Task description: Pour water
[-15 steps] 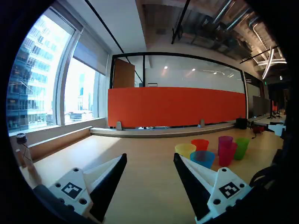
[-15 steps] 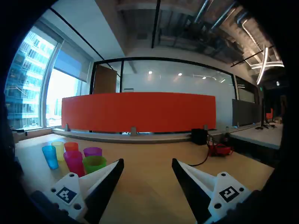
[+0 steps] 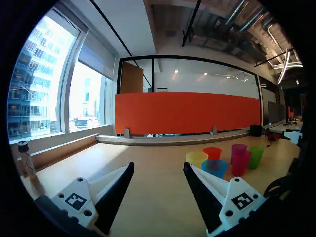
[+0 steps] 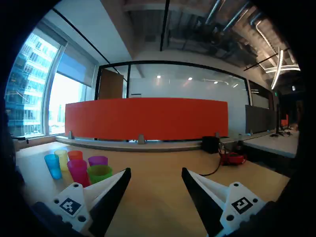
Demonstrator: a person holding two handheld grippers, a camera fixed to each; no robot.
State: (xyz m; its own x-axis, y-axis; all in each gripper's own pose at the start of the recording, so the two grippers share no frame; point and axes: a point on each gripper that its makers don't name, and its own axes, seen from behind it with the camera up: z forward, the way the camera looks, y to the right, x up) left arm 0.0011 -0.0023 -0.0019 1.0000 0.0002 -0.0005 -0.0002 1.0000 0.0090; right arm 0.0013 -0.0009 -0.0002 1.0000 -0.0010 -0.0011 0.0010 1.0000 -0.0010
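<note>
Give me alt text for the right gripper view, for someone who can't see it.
An open gripper hovers over a wooden table, holding nothing. Six colourful cups stand clustered to its left, with an orange partition behind.

My left gripper [image 3: 158, 164] and right gripper [image 4: 156, 170] are white with black inner faces, and each carries black-and-white square markers [image 3: 75, 201]. On the pale wood table [image 3: 150, 158] stand a yellow cup [image 3: 196, 158], a red cup [image 3: 212, 152], a blue cup [image 3: 214, 167], a pink cup [image 3: 240, 162], a purple cup [image 3: 238, 148] and a green cup [image 3: 255, 156]. The partition [image 3: 185, 112] behind them is plain bright orange.
</note>
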